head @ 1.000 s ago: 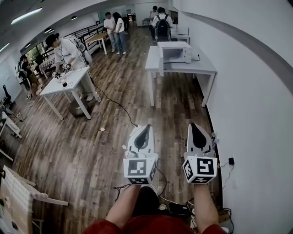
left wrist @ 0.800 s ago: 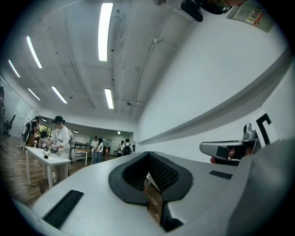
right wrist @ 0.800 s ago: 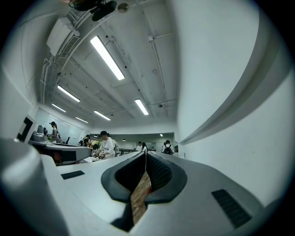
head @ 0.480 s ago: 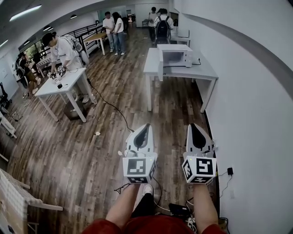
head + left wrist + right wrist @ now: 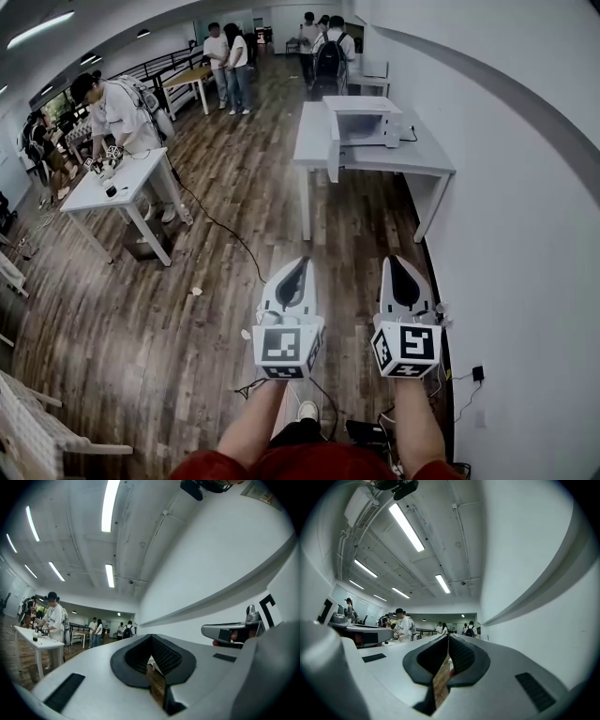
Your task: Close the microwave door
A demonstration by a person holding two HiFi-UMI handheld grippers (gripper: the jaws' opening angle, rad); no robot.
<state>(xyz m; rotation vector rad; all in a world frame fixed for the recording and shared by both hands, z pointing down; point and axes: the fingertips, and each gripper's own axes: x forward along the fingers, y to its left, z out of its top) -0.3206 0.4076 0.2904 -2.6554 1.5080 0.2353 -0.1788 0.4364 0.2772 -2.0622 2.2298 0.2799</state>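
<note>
Far ahead in the head view, a white microwave (image 5: 367, 120) stands on a grey table (image 5: 417, 159) by the right wall. Its door (image 5: 333, 150) hangs open toward the left front. My left gripper (image 5: 299, 267) and right gripper (image 5: 397, 265) are held side by side at waist height over the wooden floor, well short of the table. Both are shut with nothing between the jaws. In the left gripper view the left gripper (image 5: 151, 641) points slightly up along the room, with the jaws meeting at the tip. The right gripper (image 5: 447, 643) looks the same in its own view.
A person (image 5: 112, 103) works at a white table (image 5: 117, 192) on the left. Several people (image 5: 230, 52) stand at the far end. A black cable (image 5: 225, 230) runs across the floor. The white wall (image 5: 525, 244) is close on the right, and a white rack (image 5: 37, 436) sits at lower left.
The whole view has advanced down the room, so the grey table with the microwave is nearer. Both grippers keep their place in front of the body, still shut.
</note>
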